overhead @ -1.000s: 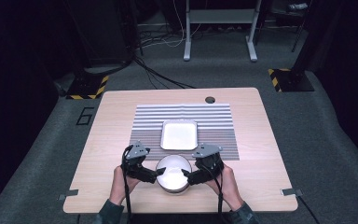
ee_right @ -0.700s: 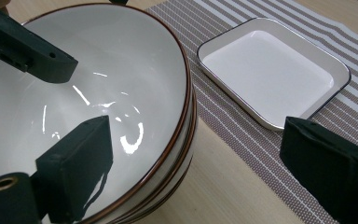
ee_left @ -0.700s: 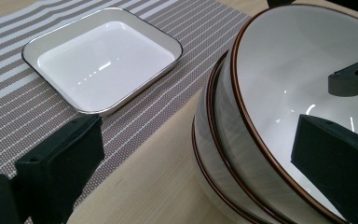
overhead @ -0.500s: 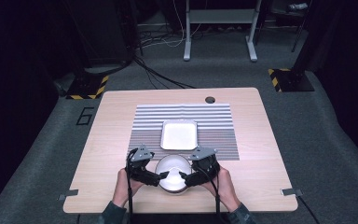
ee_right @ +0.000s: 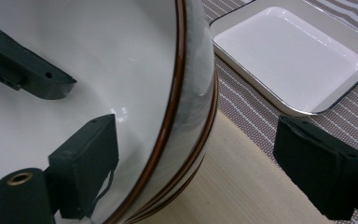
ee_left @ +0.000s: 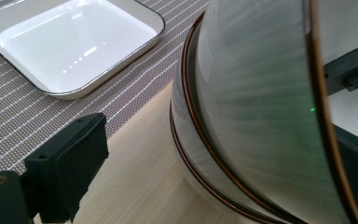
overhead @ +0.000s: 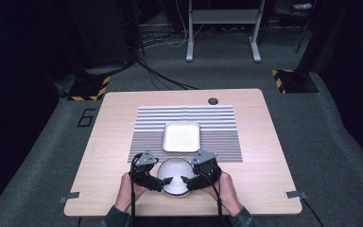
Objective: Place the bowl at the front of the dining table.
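Observation:
A white round bowl [overhead: 175, 177] with a brown rim sits near the table's front edge, nested in a second one like it. My left gripper [overhead: 163, 181] comes at it from the left and my right gripper [overhead: 185, 179] from the right. In the left gripper view the bowl [ee_left: 251, 93] has its wall between the jaws, with the outer jaw well clear of it. In the right gripper view the bowl [ee_right: 98, 60] has one jaw inside and one outside. The right jaws have just been closing around the wall, but gaps remain. Both grippers are open.
A white rectangular tray [overhead: 181, 136] with a dark rim lies on a striped placemat [overhead: 217, 123] just beyond the bowl. The wooden table [overhead: 113, 142] has a cable hole [overhead: 212, 100] at the back. Dark floor, cables and stands surround the table.
Both grippers have edged inward from either side, so their jaws now reach over the bowl's rim. The bowl has stayed put.

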